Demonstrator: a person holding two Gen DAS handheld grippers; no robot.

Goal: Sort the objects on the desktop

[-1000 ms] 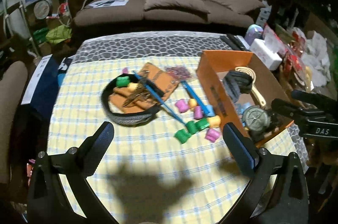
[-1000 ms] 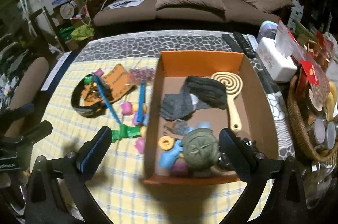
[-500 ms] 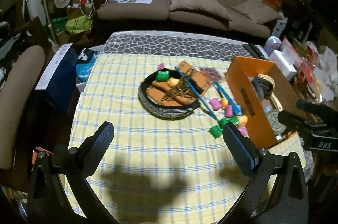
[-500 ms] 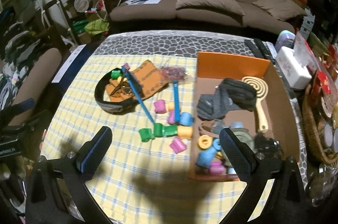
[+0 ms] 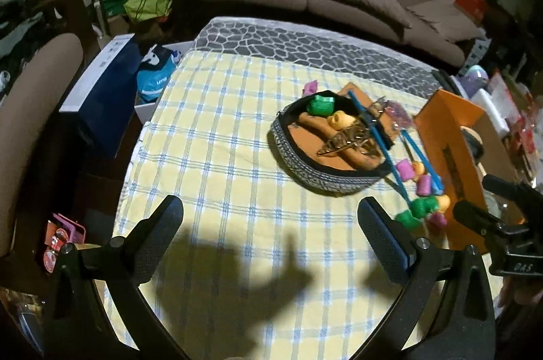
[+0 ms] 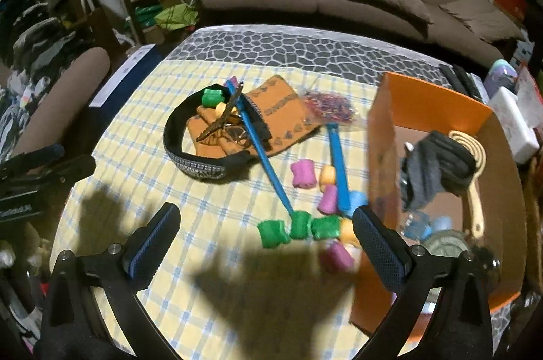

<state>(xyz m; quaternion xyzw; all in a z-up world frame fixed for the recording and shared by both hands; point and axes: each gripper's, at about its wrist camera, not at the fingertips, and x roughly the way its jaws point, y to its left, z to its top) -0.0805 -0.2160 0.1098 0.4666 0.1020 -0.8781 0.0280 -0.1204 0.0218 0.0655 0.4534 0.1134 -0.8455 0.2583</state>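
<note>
With both sets of jaws spread and empty, I've got the left gripper (image 5: pixel 269 231) and right gripper (image 6: pixel 266 239) hovering over bare checked cloth on the bench (image 5: pixel 217 136), high enough to pick a target. Nearest loose pieces are the green rollers (image 6: pixel 298 229) just ahead of the right gripper, beside the blue sticks (image 6: pixel 261 156). Farther back sits the black band (image 6: pixel 190 161) around the orange pouch (image 6: pixel 278 119); the orange box (image 6: pixel 427 102) at right already holds sorted items, so I judge it's the drop point.

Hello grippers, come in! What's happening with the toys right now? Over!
Left gripper open, empty. Right gripper open, empty, above green rollers. Rollers loose beside orange box. Blue stick lies across them.
</note>
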